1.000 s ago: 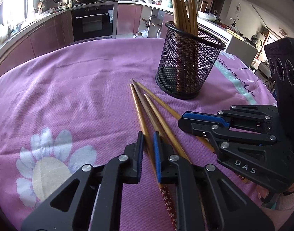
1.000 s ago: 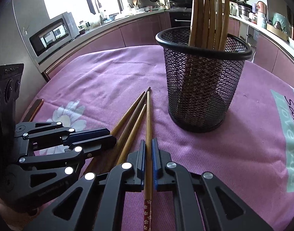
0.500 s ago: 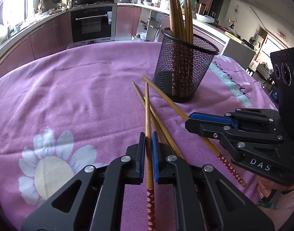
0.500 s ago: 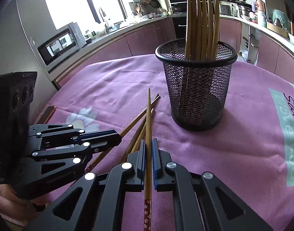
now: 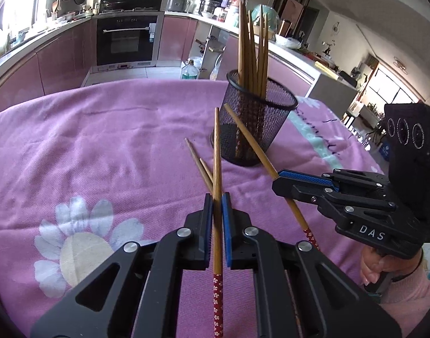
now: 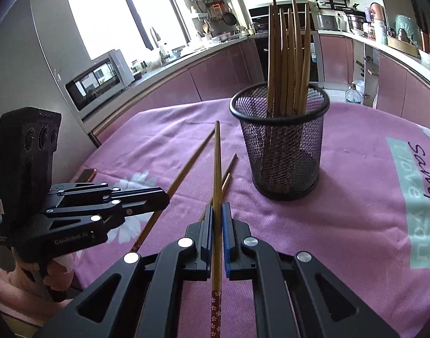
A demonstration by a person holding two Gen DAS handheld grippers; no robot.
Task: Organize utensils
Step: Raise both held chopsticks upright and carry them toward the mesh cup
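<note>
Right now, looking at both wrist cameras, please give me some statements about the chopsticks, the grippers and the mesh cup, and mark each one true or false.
1. The left gripper is shut on a chopstick. True.
2. The right gripper is open, with nothing in it. False: it is shut on another chopstick.
3. The black mesh cup lies on its side. False: it stands upright on the pink tablecloth.
4. Several chopsticks stand in the mesh cup. True.
5. No chopsticks remain on the tablecloth. False: two loose chopsticks lie there beside the cup.
</note>
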